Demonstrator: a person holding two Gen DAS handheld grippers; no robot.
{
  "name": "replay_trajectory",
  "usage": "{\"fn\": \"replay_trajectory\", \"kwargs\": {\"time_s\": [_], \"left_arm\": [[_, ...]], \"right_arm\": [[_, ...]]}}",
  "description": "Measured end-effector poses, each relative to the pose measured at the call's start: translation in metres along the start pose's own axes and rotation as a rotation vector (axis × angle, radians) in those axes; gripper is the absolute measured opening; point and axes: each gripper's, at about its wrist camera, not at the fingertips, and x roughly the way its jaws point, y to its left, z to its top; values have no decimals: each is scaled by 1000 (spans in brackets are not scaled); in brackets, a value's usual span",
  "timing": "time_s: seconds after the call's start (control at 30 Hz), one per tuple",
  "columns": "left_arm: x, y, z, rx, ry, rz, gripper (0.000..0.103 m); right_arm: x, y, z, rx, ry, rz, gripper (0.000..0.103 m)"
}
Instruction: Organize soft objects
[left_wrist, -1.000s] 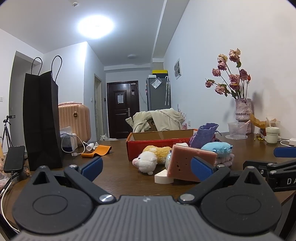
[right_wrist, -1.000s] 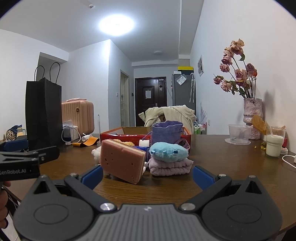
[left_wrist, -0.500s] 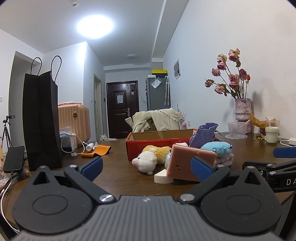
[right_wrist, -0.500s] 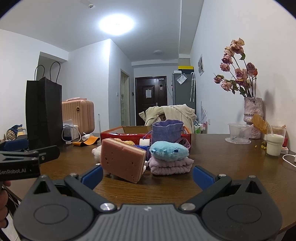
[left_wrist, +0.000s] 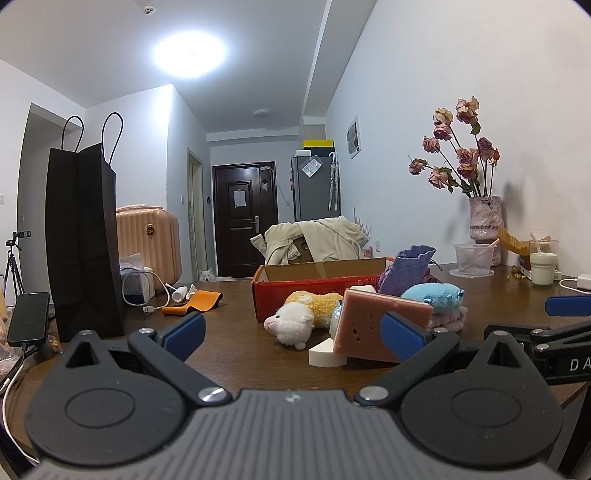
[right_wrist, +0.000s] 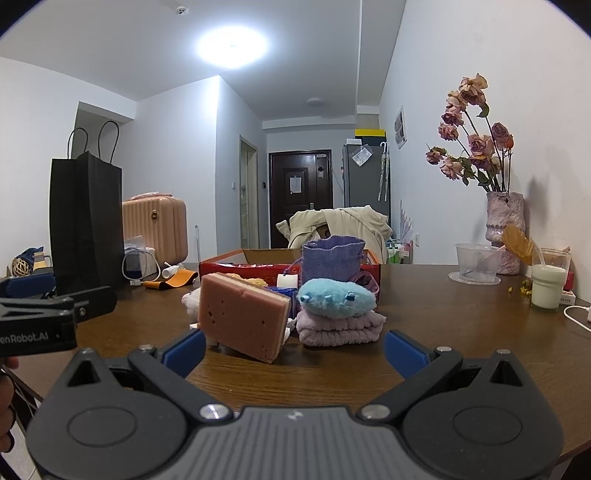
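Almost nothing has changed over the last second: views match the earlier ones, maybe a tiny drift, soft pile undisturbed. Means the task hasn't really begun; looks like a pause or line-up before a first pick.

Left claw (left_wrist: 293, 332) spread wide, nothing between its blue pads, hovering low over the near edge of the tabletop (left_wrist: 229, 354). Right claw (right_wrist: 293, 349) likewise spread and empty, also at the near edge, just right of the left one.

Soft things sit in a cluster mid-tabletop, in front of the red cardboard box (left_wrist: 295, 286):
- pink sponge (right_wrist: 243, 321) closest, tilted, leaning back on the pile
- blue plush (right_wrist: 336, 297) lying on top of a folded lilac towel (right_wrist: 338, 330), just right of the sponge
- purple drawstring pouch (right_wrist: 332, 258) upright behind them, against the box
- white-and-yellow plush lamb (left_wrist: 304, 315) on its side, left of the sponge
- small white wedge sponge (left_wrist: 325, 356) touching the pink sponge's lower edge

Box is open-topped, likely the destination — a guess.

Around: black paper bag (left_wrist: 83, 240) at left edge, phone (left_wrist: 27, 317) on charge near the left corner, orange strap (left_wrist: 192, 301) and cables behind. Right side: vase with dried roses (left_wrist: 484, 225), clear plastic cup (left_wrist: 472, 258), milk drink (right_wrist: 546, 286), charger cable.

In the way: the sponge blocks a straight reach to the lamb and pouch; claws are close together, could clash. Lifting the towel would tip the blue plush off.
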Motion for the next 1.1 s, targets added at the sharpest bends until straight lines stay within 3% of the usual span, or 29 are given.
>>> {"fn": "replay_trajectory", "kwargs": {"time_s": [0.77, 1.1], "left_arm": [[1, 0, 0, 4, 6, -3, 103], [28, 4, 9, -30, 66, -5, 103]], "right_arm": [[2, -1, -2, 7, 9, -3, 103], [27, -7, 14, 49, 12, 48, 103]]}}
